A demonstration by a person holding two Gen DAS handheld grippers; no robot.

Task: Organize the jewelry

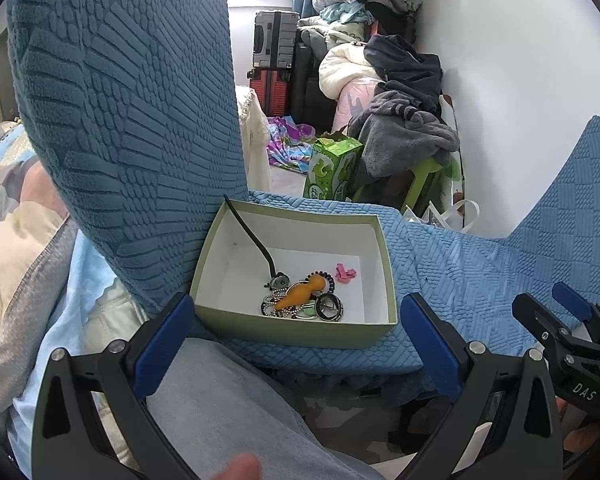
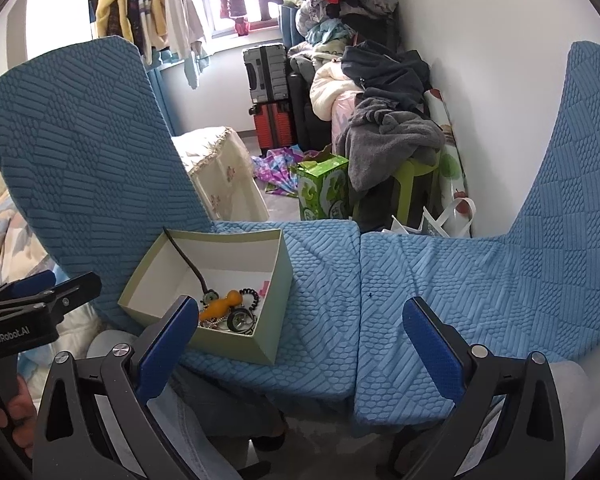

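Note:
An open pale green box (image 1: 236, 322) (image 2: 268, 344) sits on a blue chair seat (image 1: 452, 280) (image 2: 440, 288). Inside lie an orange pendant (image 1: 302, 291) (image 2: 222, 305), a black cord (image 1: 256, 240) (image 2: 188, 258), round metal pieces (image 1: 329, 307) (image 2: 241, 321), a bead chain and a pink piece (image 1: 346, 273). My left gripper (image 1: 296, 344) is open and empty, just in front of the box. My right gripper (image 2: 300, 344) is open and empty, to the right of the box, over the seat's front edge. Each gripper shows at the edge of the other's view.
Blue chair backs (image 1: 132, 120) (image 2: 572, 184) rise left and right. Behind stand a green carton (image 1: 332, 168) (image 2: 324, 192), a green stool with piled clothes (image 2: 392, 136), suitcases (image 1: 274, 60) and a white wall. My grey-clad leg (image 1: 228, 412) is below.

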